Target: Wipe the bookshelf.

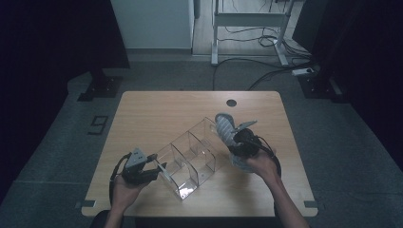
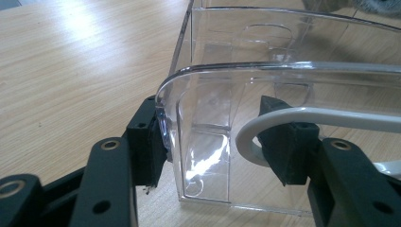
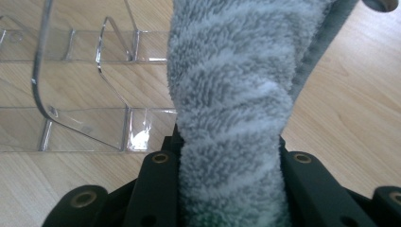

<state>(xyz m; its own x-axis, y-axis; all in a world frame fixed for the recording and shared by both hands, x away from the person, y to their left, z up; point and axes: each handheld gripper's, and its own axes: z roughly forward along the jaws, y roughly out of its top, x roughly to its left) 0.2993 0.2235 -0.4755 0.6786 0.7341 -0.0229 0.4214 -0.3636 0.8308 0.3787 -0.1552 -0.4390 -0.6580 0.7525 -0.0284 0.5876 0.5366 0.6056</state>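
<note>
Rolled sock (image 3: 231, 109): a fuzzy grey, pale-striped roll, standing up the middle of the right gripper view; in the high view it sits right of centre, its tip (image 1: 224, 124) leaning over the far end of the organiser.
Right gripper (image 1: 236, 138): jaws pressed into both sides of the roll, gripping it low down, the free end sticking well out beyond them.
Clear organiser (image 1: 187, 156): a see-through plastic tray with several divided compartments, lying slantwise at the middle of the table (image 1: 157, 107); every compartment I can see is empty.
Left gripper (image 1: 159, 170): about half open and clamped on the near corner wall of the organiser (image 2: 203, 142), one pad outside, the other inside.
Risk, sock: the soft roll may bend or unroll as it goes in, catch on a divider (image 3: 113, 61) and end up across two compartments.
Risk, organiser: light and slick; a push from the sock could tip it or slide it if the corner hold slips.
Risk, cable: a white cable (image 2: 302, 120) loops by the inner pad and could snag.
</note>
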